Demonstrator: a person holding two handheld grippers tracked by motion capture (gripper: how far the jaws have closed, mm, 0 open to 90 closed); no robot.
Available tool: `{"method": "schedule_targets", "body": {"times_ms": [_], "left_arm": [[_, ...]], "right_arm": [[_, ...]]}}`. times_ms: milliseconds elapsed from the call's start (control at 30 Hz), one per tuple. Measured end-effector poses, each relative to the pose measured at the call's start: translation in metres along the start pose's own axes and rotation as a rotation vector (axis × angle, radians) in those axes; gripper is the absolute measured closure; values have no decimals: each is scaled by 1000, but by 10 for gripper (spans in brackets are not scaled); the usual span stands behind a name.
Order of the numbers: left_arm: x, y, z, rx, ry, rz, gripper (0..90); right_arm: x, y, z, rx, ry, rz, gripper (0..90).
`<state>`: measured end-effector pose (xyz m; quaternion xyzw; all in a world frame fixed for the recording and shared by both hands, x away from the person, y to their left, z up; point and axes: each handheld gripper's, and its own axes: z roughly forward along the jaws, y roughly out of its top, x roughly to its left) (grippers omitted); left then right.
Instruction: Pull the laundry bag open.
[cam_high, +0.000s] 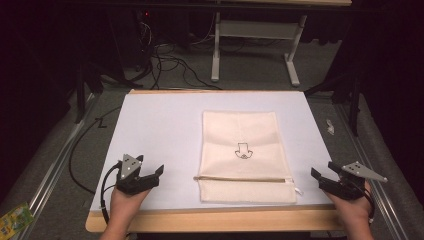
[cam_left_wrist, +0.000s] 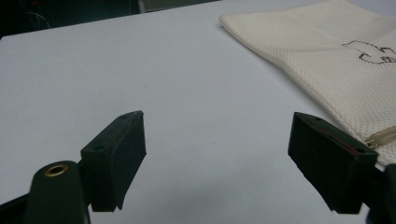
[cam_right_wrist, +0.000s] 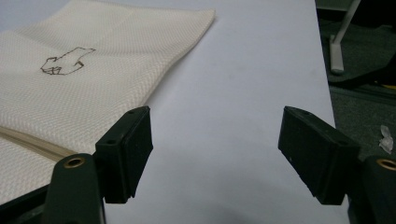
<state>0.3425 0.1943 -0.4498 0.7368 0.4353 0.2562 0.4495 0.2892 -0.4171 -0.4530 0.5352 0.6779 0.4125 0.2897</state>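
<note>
- We find no words, brand names or numbers that we can read anywhere.
- We see one sign: a small dark outline drawing (cam_high: 243, 151) stitched or printed on the cream mesh pouch (cam_high: 240, 135); we cannot tell what it depicts.
- We make out a green packet (cam_high: 12, 220) on the floor, its print too small to read.
</note>
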Motion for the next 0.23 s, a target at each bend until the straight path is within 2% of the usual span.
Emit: {"method": "schedule_targets", "body": {"times_ms": [100,233], "left_arm": [[0,0,2,8,-4,3,198],[-5,-1,5,28,-8,46,198]], "right_arm": [[0,-1,2,7,-2,6,264],[6,1,3,10,1,-13,265]]}}
